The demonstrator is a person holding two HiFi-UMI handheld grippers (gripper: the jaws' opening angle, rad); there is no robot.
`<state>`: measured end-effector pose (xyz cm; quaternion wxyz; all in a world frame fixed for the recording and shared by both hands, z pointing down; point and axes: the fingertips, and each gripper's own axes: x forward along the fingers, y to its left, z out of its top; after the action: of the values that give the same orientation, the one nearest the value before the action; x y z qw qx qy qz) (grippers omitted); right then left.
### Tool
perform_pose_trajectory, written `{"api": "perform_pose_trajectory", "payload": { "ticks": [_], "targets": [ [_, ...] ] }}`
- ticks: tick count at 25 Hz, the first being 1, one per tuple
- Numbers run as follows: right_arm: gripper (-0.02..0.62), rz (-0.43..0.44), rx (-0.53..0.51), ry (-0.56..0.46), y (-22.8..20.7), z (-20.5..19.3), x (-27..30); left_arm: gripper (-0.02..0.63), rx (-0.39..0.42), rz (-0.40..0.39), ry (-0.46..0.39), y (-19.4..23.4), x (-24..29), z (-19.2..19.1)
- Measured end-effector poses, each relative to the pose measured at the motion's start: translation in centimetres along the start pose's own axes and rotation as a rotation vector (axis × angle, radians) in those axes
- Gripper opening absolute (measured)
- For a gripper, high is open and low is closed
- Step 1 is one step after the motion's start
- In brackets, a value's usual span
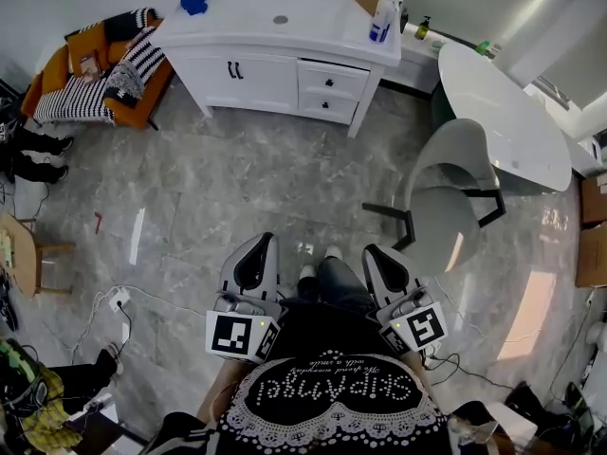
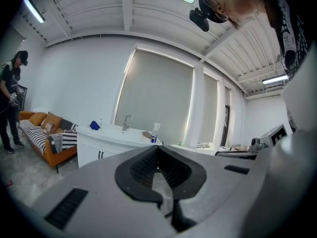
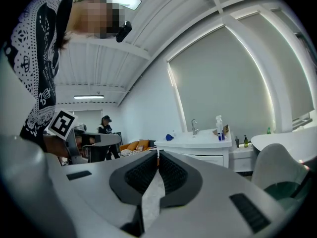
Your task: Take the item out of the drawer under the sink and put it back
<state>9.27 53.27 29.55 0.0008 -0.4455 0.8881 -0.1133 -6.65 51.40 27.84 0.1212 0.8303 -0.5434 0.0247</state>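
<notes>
While the sink cabinet [image 1: 275, 74] stands at the upper middle of the head view, well apart from the person at the bottom edge, none of the handling is judged to have begun: the approach is the step in hand. The left claw [image 1: 257, 243] and the right claw [image 1: 373, 252] are held low in front of the body, side by side, pointed toward the cabinet across a stretch of bare floor [image 1: 237, 188]. In each gripper view the ribbed pads [image 3: 141, 172] are seen closed together with nothing between them, so both claws are shut and empty. The two drawers [image 1: 332, 81], stacked at the right part of the cabinet below the sink [image 1: 280, 19], are shown pushed in. The item itself cannot be seen; it is judged to lie inside one of them, though which cannot be told. A grey chair [image 1: 446, 202] stands right of centre, beside the path. For the next move, the cabinet must be reached, one claw opened, and a drawer knob taken so that the drawer can be drawn out.
</notes>
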Motion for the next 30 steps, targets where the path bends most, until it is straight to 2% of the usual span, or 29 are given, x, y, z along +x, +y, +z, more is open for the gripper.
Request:
{"api": "perform_pose_trajectory", "payload": {
  "ticks": [9,21,30],
  "targets": [
    [0.020,0.029,0.012,0.016,-3.1,0.2,3.0,0.003,-0.008,0.039,0.026,1.1,3.6,0.1],
    [0.020,0.094,-0.029,-0.001,-9.5,3.1,9.0,0.003,-0.027,0.076,0.001,2.1,11.7,2.4],
    [0.020,0.133,-0.017,-0.003,-13.0,4.6,11.0,0.003,-0.017,0.063,-0.033,1.3,16.7,3.7]
  ]
}}
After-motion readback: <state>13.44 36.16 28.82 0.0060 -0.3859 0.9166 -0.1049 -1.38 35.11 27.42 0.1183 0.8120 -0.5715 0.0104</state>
